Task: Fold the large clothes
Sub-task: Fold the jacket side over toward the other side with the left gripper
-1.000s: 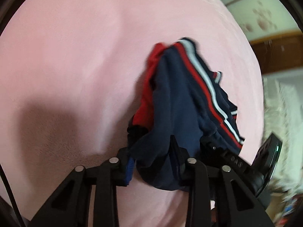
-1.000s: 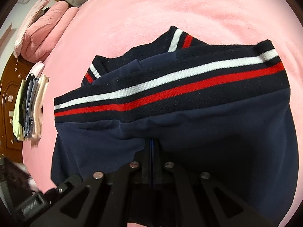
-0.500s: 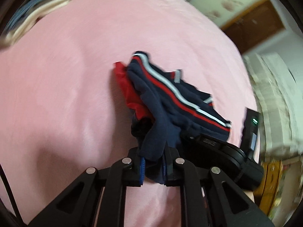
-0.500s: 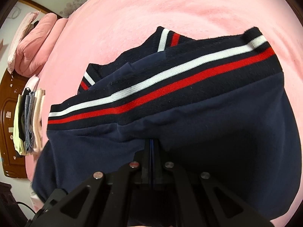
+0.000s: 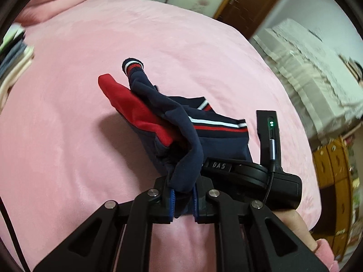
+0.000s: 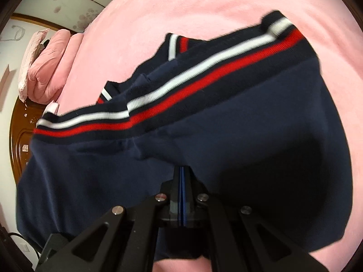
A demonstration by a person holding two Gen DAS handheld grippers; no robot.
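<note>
A navy sweater (image 5: 172,122) with a red panel and red-and-white striped ribbing hangs bunched above a pink bed (image 5: 68,124). My left gripper (image 5: 182,200) is shut on a navy fold of it. In the right wrist view the sweater (image 6: 226,154) fills the frame, its striped hem band running across. My right gripper (image 6: 182,195) is shut on the navy cloth below that band. The right gripper's body (image 5: 261,172) shows just right of the left one, with the person's hand behind it.
A stack of folded clothes (image 5: 11,63) lies at the bed's far left. Pink pillows (image 6: 50,63) and a wooden headboard (image 6: 20,140) are at the bed's end. A white-covered piece of furniture (image 5: 306,68) and wooden cabinets (image 5: 335,170) stand to the right.
The left gripper has swung its view up and round, and its jaws have closed tighter on the fold. The sweater has lifted and tilted in the right view.
</note>
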